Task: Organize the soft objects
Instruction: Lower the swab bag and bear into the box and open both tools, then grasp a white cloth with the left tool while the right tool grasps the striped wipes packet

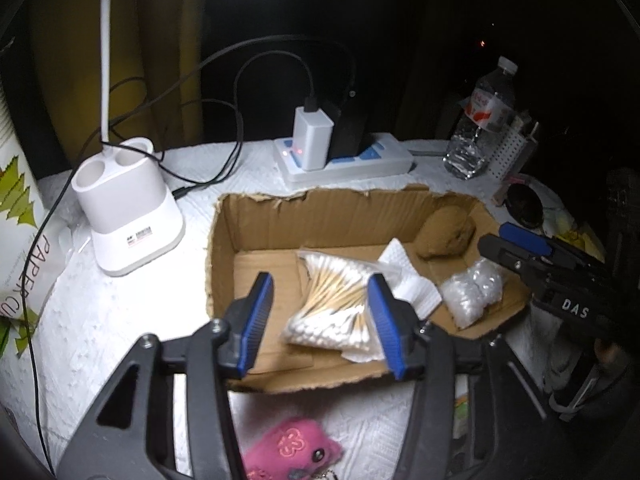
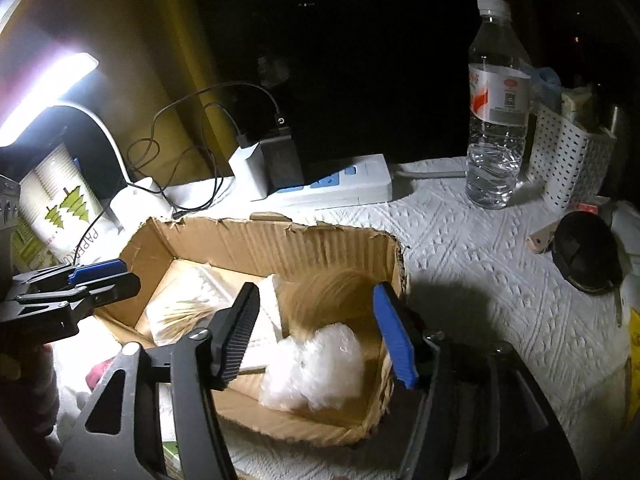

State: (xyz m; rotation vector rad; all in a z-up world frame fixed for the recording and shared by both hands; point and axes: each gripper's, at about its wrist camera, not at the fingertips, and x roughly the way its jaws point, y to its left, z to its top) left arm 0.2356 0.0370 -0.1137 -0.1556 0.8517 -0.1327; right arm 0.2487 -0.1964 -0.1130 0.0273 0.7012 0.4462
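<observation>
Nearest the left gripper (image 1: 320, 322), below its fingers, a pink fuzzy pouch (image 1: 294, 450) lies on the white textured cover of the desk (image 1: 120, 320), outside the box. The left fingers stand apart and released, hovering over the near wall of the torn cardboard box (image 1: 256, 216); between them, lower down on the box floor, lies a clear bag of cotton swabs (image 1: 332, 304), which the pads do not touch. Just right of the right-hand finger a folded white tissue (image 1: 404, 280) peeks from under that bag, and further right sits a clear bag of white cotton balls (image 1: 476, 292). Beyond these, in the far right corner of the box, rests a brown fuzzy lump (image 1: 444, 232). The right gripper (image 2: 316, 332) also hangs released with its fingers spread, nothing pressed between the pads; the bag of cotton balls lies below and between them in the right wrist view, with the brown lump just past the fingertips. In the left wrist view the right gripper reaches in from the right over the box's edge. Left of the left fingers stands a white lamp base (image 1: 128, 216) with a paper-cup sleeve (image 1: 24, 240) further left. Beyond the box a white power strip (image 1: 348, 160) carries chargers, and far right of the fingers stand a water bottle (image 1: 482, 120) and a white perforated basket (image 2: 568, 160).
</observation>
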